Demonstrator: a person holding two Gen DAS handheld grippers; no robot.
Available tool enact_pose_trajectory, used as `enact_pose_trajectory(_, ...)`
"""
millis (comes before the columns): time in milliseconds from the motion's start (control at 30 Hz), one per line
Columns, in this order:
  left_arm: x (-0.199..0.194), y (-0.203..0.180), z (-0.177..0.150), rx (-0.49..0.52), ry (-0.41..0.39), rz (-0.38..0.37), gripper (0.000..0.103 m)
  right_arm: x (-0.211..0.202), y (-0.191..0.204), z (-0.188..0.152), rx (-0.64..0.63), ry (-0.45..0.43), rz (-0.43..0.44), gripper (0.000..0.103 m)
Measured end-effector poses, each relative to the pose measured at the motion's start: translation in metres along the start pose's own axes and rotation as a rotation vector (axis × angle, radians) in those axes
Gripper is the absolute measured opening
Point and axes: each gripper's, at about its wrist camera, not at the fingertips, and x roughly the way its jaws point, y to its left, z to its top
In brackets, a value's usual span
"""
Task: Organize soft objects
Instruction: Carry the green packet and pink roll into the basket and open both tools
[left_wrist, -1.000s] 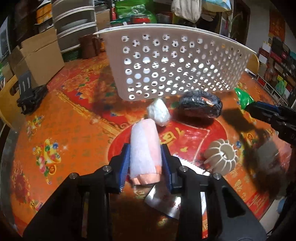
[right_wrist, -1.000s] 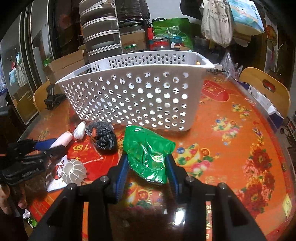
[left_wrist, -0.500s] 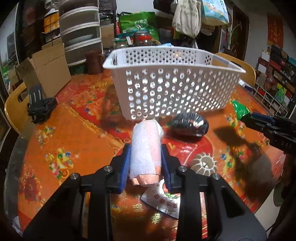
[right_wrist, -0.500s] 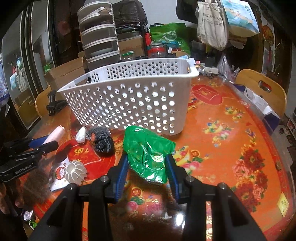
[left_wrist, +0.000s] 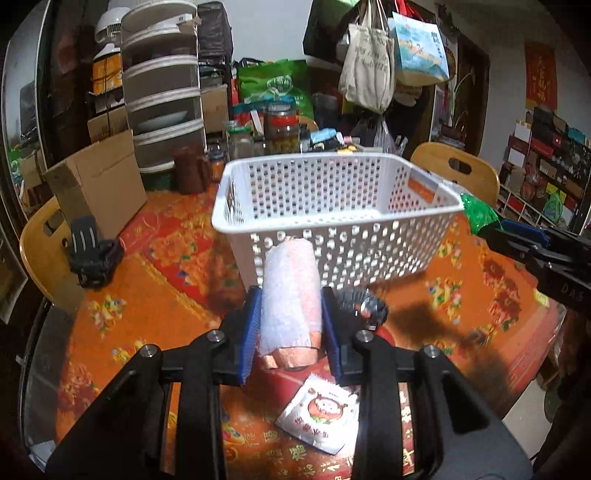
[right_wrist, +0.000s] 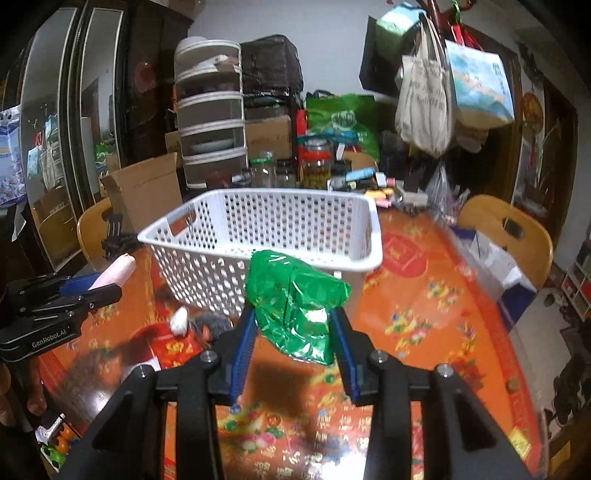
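Note:
My left gripper (left_wrist: 290, 310) is shut on a pink roll wrapped in white foam (left_wrist: 290, 291) and holds it above the table, short of the near wall of the white perforated basket (left_wrist: 332, 225). My right gripper (right_wrist: 293, 325) is shut on a crumpled green foil bag (right_wrist: 295, 295), raised near the basket's (right_wrist: 258, 229) front right corner. Each gripper shows in the other's view: the right one with the green bag (left_wrist: 480, 216), the left one with the roll (right_wrist: 114, 271). A dark knitted bundle (left_wrist: 360, 302) and a small white wad (right_wrist: 180, 320) lie on the table by the basket.
A white snack packet (left_wrist: 319, 417) lies on the orange patterned table below my left gripper. A black clip (left_wrist: 92, 254) sits at the left. Jars (left_wrist: 282, 129), a cardboard box (left_wrist: 99, 177) and stacked containers stand behind the basket. Wooden chairs (right_wrist: 506, 225) ring the table.
Both grippers have risen with their loads, so the basket's open top now shows. The white ribbed ball has dropped out of view.

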Motion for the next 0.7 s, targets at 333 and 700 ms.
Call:
enact_pose_trajectory(333,-0.014,0.008,0.057,0.003,-0.059,0.005,0.029,-0.003,0.012,0.038,-0.057,-0.038,-0.01,0.04)
enact_pose_trajectory(700,0.035,0.002,0.13,0.0,-0.008,-0.021,0.029,0.04,0.006,0.08,-0.065,0.031,-0.012,0.04)
